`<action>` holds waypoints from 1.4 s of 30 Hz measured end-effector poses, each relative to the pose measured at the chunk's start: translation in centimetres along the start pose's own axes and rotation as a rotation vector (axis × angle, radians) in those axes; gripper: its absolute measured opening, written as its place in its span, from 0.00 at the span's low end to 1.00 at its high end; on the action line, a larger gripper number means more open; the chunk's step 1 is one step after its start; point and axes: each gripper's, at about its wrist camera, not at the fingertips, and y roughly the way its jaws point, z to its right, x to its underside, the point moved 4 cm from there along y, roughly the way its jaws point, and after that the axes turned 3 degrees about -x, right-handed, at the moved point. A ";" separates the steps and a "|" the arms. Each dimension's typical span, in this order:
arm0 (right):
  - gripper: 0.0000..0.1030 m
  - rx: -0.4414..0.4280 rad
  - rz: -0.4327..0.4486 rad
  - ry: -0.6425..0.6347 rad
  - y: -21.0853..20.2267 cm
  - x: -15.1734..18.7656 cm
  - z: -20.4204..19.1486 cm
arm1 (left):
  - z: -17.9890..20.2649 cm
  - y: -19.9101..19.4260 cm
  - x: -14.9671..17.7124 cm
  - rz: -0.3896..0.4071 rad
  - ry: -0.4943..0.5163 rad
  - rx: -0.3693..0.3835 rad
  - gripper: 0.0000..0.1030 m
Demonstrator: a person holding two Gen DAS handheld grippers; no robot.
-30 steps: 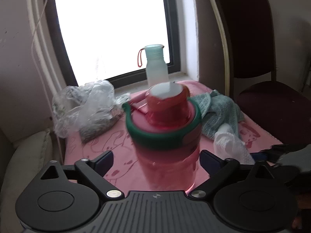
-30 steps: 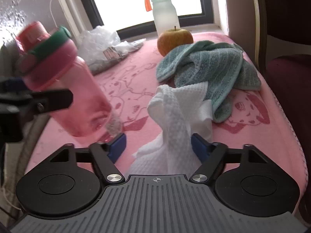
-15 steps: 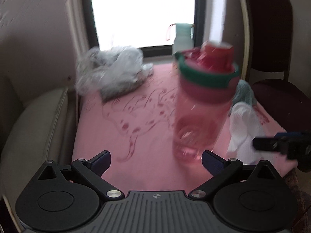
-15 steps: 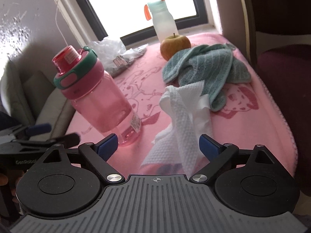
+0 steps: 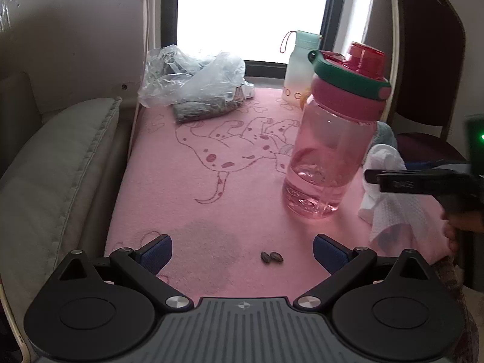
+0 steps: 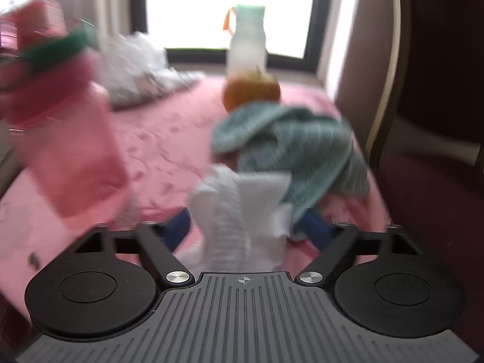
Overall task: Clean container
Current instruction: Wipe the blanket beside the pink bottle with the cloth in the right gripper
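the left gripper (image 5: pixel 242 249) is spread wide and holds nothing. it hangs low over the pink cloth (image 5: pixel 211 163) that covers the table. two small dark seeds (image 5: pixel 272 257) lie on the cloth just in front of it. a little farther out and to the right stands the pink bottle (image 5: pixel 332 151), upright on the cloth, with a green ring and a red cap on top. no gripper touches it.

the right gripper (image 6: pixel 246 222) is also spread apart. the white paper towel (image 6: pixel 242 211) sits between its fingers, but the view is blurry and i cannot tell if they touch it. the bottle is to the left of this gripper. behind the towel lies a crumpled green cloth (image 6: pixel 302 151), then an apple (image 6: pixel 251 90) and a pale bottle (image 6: pixel 246 42) by the window. a plastic bag (image 5: pixel 193 75) lies at the far left of the table.
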 end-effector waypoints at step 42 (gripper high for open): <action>0.15 -0.352 -0.202 0.180 -1.4 1.8 -5.8 | -2.2 0.7 2.1 -0.067 -0.039 -0.048 0.97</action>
